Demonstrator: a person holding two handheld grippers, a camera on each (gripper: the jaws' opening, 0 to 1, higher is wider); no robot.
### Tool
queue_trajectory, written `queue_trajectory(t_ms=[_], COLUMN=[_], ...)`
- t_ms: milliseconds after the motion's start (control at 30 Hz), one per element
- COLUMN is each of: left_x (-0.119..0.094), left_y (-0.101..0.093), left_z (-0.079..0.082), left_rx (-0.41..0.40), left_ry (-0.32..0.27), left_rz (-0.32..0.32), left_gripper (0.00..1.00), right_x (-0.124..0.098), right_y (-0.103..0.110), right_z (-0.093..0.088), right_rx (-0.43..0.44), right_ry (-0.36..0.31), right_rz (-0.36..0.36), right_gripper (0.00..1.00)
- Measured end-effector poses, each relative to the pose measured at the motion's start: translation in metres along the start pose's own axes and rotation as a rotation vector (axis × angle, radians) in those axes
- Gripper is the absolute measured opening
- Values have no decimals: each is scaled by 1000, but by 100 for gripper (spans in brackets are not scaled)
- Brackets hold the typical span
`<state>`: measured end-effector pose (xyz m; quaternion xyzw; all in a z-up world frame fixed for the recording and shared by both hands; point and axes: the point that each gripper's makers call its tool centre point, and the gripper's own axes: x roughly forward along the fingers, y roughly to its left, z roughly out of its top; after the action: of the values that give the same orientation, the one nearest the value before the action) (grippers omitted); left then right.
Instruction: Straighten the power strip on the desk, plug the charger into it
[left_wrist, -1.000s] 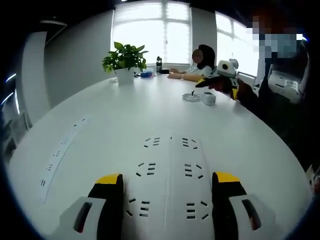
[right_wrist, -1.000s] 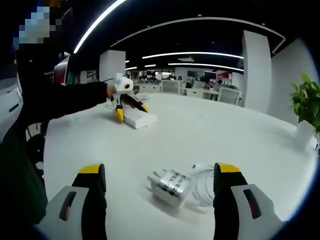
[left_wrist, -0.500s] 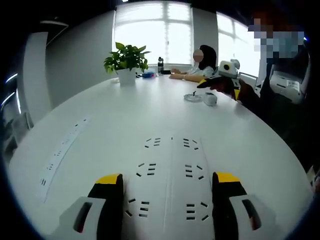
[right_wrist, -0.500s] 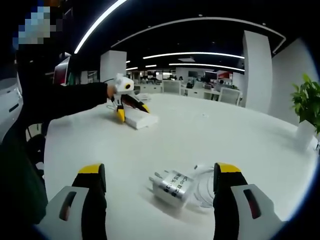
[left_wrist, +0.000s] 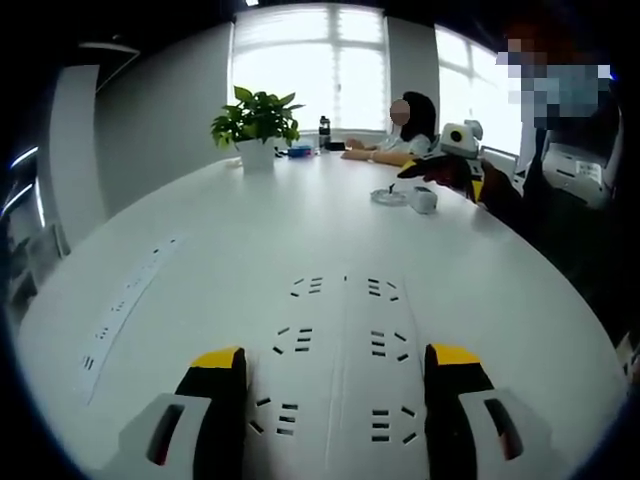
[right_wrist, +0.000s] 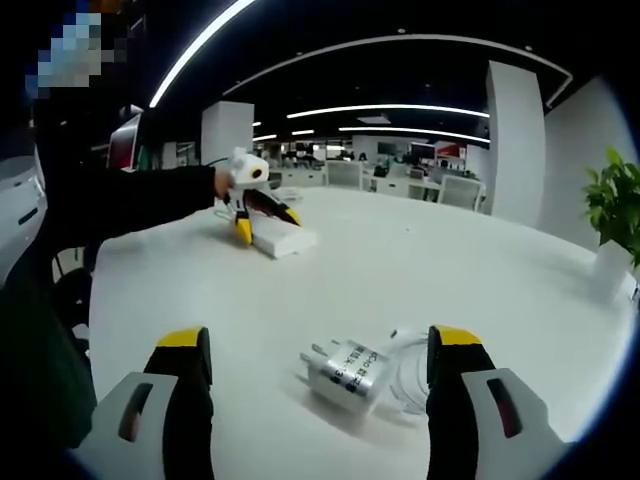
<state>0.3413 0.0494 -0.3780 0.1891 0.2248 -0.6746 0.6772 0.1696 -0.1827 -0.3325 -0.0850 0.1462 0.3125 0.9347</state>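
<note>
Jaws of both grippers stand wide apart and empty over a white desk (left_wrist: 470, 280). At the bottom of the left gripper view, the left gripper (left_wrist: 333, 362) straddles the near end of a white power strip (left_wrist: 340, 350), which runs up the centre of that frame; whether the tips touch it cannot be told. At the bottom of the right gripper view, the right gripper (right_wrist: 320, 345) brackets a silver charger (right_wrist: 345, 372) lying on its side, prongs toward the left of frame, its white cable (right_wrist: 408, 375) coiled just beside it at lower right.

The risks, as judged from here: a one-sided push could swing the strip askew rather than straighten it, and a grip on the charger taken low or off-centre may let it twist or drag the cable along.

Open desk surrounds both items. A second, narrower strip (left_wrist: 125, 305) lies near the left edge in the left gripper view. Farther off, a potted plant (left_wrist: 255, 125) and a seated person (left_wrist: 400, 130) occupy the upper centre, beneath bright windows.
</note>
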Motion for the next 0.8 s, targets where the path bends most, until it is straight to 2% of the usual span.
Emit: queue_trajectory(t_ms=[800], left_x=[18], left_y=[6], left_z=[15], left_rx=[-30], left_ry=[-36], left_rz=[45], left_gripper=[72], right_x=[-6], right_y=[-3], right_z=[-3], right_rx=[7], right_ry=[3], right_rz=[-12], right_gripper=[88])
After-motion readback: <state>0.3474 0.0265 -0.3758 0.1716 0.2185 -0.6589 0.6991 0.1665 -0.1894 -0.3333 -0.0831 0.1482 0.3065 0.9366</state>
